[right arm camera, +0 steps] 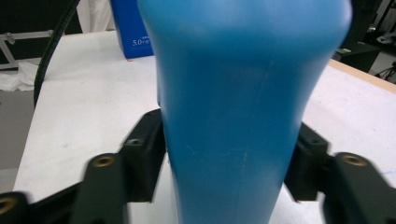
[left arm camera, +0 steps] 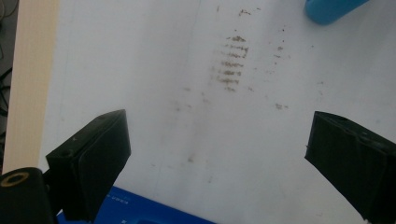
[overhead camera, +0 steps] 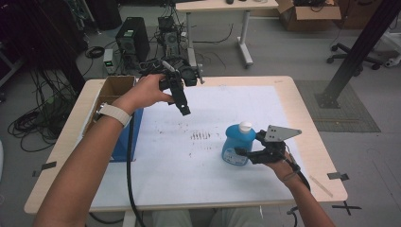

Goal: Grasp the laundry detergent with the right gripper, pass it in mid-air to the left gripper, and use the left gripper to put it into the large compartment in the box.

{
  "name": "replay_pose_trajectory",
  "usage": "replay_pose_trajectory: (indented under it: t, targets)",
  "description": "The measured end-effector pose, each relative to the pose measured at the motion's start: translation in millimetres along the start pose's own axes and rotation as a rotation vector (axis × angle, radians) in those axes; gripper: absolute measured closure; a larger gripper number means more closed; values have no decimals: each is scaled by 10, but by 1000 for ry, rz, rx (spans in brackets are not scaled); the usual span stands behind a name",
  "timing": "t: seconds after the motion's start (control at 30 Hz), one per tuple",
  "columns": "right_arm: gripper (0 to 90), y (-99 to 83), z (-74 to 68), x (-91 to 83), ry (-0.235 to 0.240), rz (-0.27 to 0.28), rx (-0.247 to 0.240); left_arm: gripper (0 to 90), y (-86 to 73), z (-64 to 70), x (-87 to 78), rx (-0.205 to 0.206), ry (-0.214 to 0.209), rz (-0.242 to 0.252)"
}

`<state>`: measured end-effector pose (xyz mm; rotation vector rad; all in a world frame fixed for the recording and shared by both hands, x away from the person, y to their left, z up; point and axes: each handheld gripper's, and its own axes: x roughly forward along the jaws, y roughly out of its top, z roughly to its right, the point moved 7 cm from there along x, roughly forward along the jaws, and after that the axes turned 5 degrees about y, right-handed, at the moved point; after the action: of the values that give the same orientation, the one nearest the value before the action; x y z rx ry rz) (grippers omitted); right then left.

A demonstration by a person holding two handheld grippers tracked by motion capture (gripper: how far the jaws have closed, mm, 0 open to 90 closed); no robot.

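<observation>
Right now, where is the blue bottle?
In the high view the blue bottle stands upright on the white sheet at the table's right, held between the right gripper jaws, just right of the dark smudges.

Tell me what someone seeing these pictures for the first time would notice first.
Probably the bright blue plastic bottle with a white cap, standing right of centre on the white table sheet with the right gripper closed around its body. Next, the left gripper, held open above the sheet's far left part, and the dark smudges near the middle.
</observation>
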<state>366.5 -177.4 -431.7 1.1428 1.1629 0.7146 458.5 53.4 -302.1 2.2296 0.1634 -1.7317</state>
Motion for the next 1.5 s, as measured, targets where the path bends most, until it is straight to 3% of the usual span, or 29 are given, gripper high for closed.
replay_pose_trajectory:
  t: [0.5,0.7,1.03,1.5]
  targets:
    - [456,20,-31,-8,1,-18,-5,70,-5,-2,-3,-7,1,-1]
    - [458,98,-101,15,34,-31,-9,70,8,26,-29,-2,2,10]
    - [460,242,-109,-45,50,-41,-8,70,29,143,-153,33,13,32]
    - [461,471,-153,-182,97,-58,-15,70,44,357,-469,95,49,76]
